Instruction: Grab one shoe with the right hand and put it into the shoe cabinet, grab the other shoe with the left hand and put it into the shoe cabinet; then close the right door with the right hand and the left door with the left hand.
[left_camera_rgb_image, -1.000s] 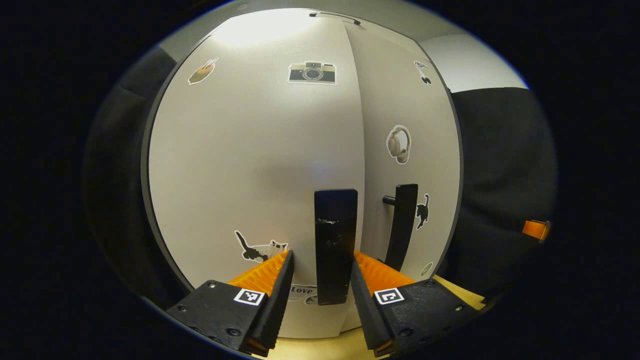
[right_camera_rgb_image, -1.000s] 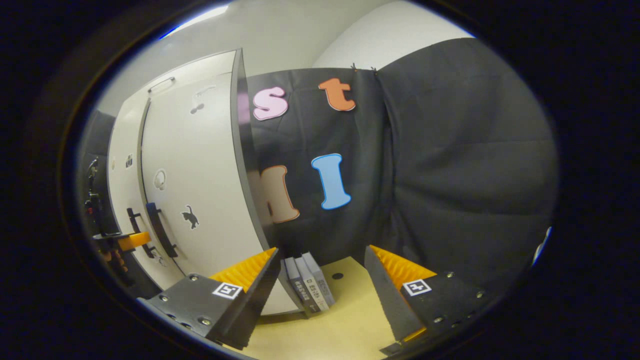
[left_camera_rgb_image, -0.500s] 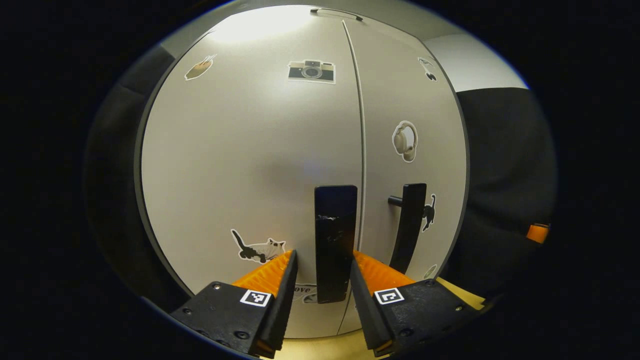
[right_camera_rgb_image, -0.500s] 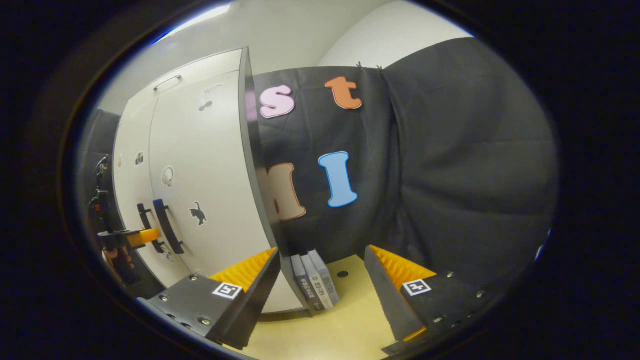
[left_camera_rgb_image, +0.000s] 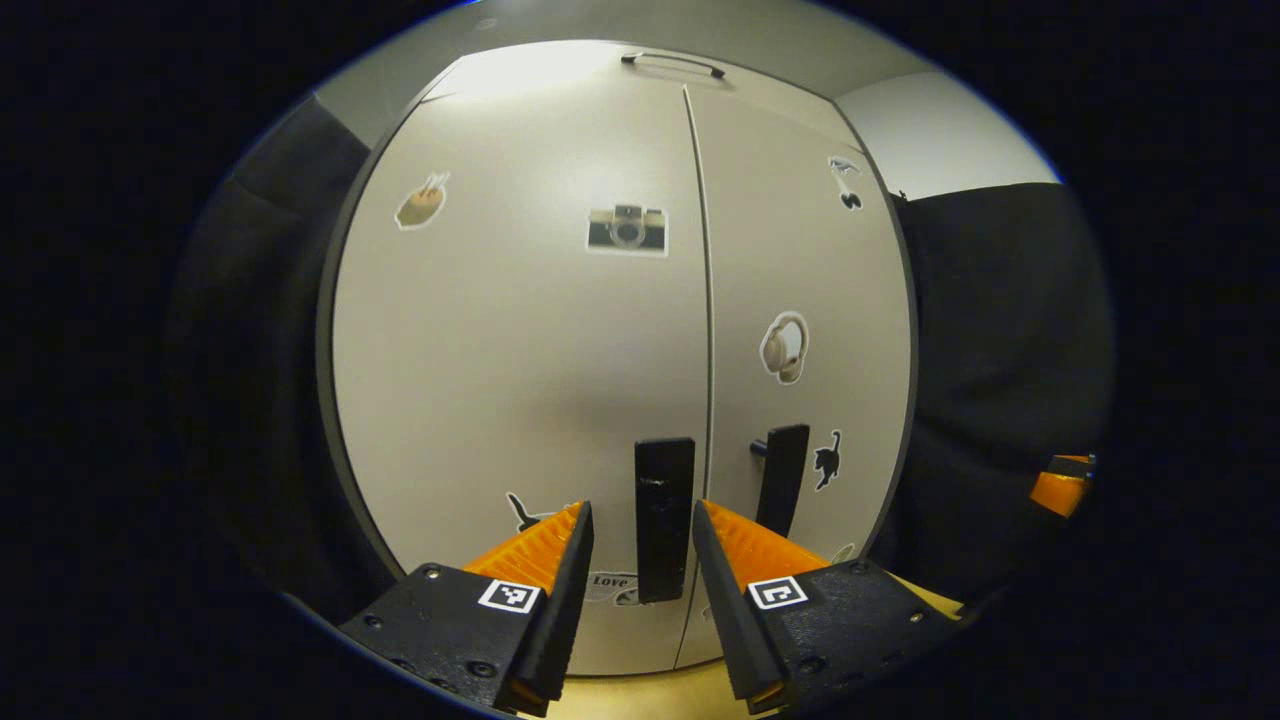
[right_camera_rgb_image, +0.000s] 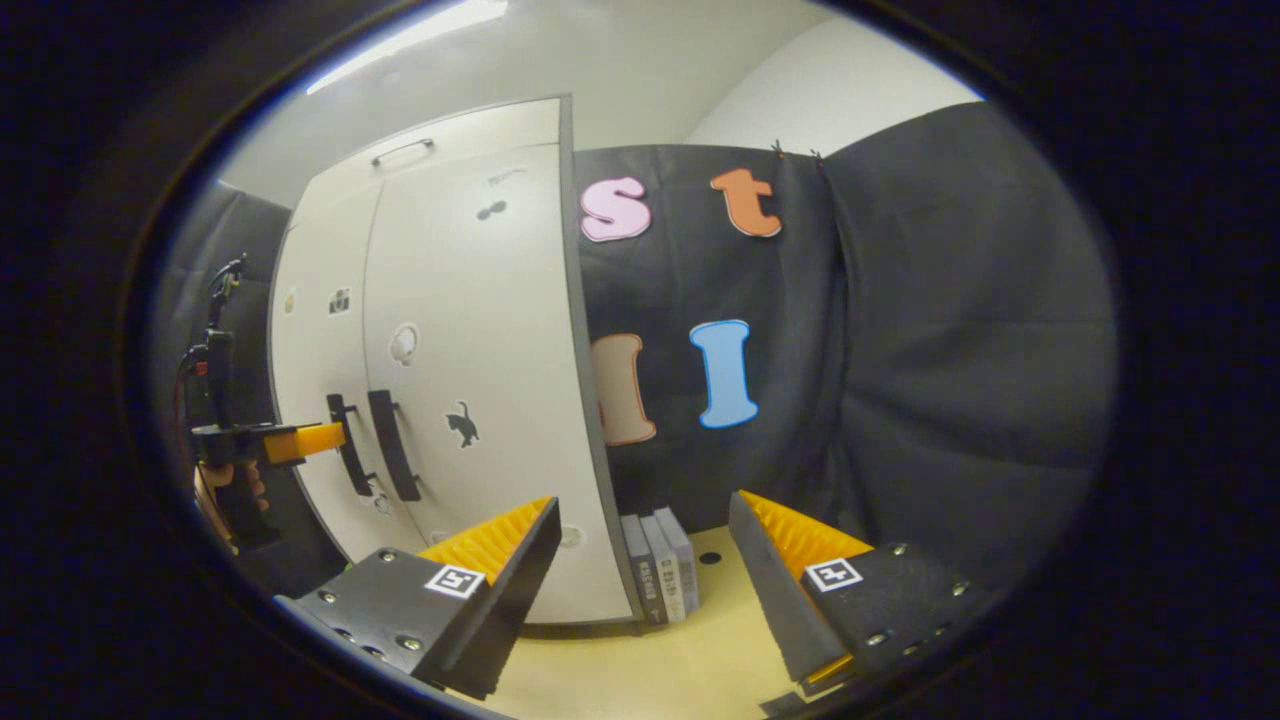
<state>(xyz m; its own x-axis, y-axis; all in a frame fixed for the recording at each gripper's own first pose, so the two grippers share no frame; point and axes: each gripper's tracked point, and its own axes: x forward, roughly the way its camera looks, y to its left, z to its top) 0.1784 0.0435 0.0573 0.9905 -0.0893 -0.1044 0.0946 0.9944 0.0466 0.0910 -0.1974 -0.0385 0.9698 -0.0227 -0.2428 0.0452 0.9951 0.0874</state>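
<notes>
The white shoe cabinet (left_camera_rgb_image: 520, 350) faces me with both doors shut and flush, hiding its inside. The left door's black handle (left_camera_rgb_image: 665, 520) stands beyond the gap of my open left gripper (left_camera_rgb_image: 640, 508), which holds nothing. The right door's handle (left_camera_rgb_image: 781, 478) is just right of it. In the right gripper view the cabinet (right_camera_rgb_image: 480, 330) stands at the left, and my right gripper (right_camera_rgb_image: 645, 505) is open and empty off its right corner. There the left gripper (right_camera_rgb_image: 318, 438), held by a hand (right_camera_rgb_image: 235, 490), hovers a little in front of the two handles (right_camera_rgb_image: 345, 455).
Several grey books (right_camera_rgb_image: 660, 565) stand upright against the cabinet's right side on the pale yellow surface (right_camera_rgb_image: 650, 660). Black cloth walls surround the cabinet. A bit of the right gripper (left_camera_rgb_image: 1062, 485) shows at the far right of the left gripper view.
The left door has swung fully shut, flush with the right one. My left gripper has backed away from its handle. The right gripper has drawn back slightly, so the cabinet shows more fully.
</notes>
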